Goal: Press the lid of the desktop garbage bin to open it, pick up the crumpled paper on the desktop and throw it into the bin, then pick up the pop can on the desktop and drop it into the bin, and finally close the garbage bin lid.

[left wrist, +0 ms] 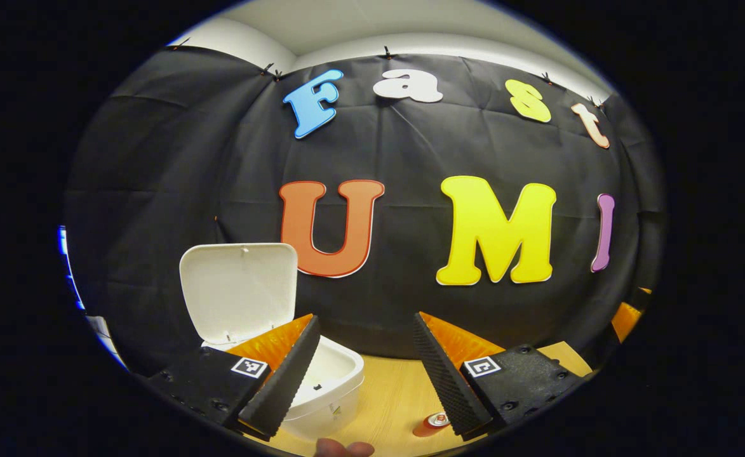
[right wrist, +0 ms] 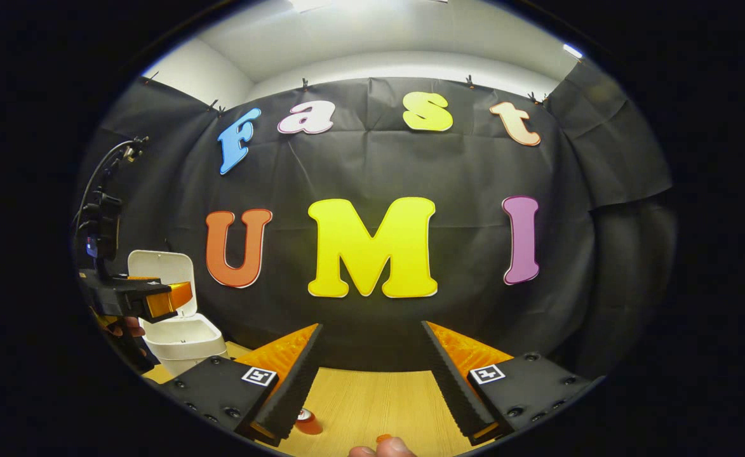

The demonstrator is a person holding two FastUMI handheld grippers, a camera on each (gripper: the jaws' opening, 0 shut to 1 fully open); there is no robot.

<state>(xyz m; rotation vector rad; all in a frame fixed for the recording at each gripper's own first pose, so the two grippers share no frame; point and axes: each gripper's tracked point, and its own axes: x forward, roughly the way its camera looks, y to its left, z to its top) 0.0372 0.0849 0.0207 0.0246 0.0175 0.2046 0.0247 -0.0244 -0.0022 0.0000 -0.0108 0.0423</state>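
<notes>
The white desktop bin [left wrist: 328, 381] stands at the left with its lid [left wrist: 239, 289] raised upright. My left gripper [left wrist: 364, 317] is open and holds nothing; its left finger overlaps the bin's rim. The red pop can [left wrist: 432, 424] stands on the wooden desk just below the right finger. In the right gripper view, my right gripper [right wrist: 371, 325] is open and holds nothing, with the pop can [right wrist: 308, 422] beside its left finger. Farther left, the left gripper [right wrist: 178, 297] hovers over the bin [right wrist: 185, 343], in front of the lid [right wrist: 156, 270].
The wooden desk [right wrist: 378, 393] runs back to the black cloth wall. A hand [right wrist: 124, 328] holds the left gripper, with a cable above it. Fingertips [right wrist: 382, 449] show at the bottom edge. An orange part of the right gripper [left wrist: 626, 317] sits at the far right.
</notes>
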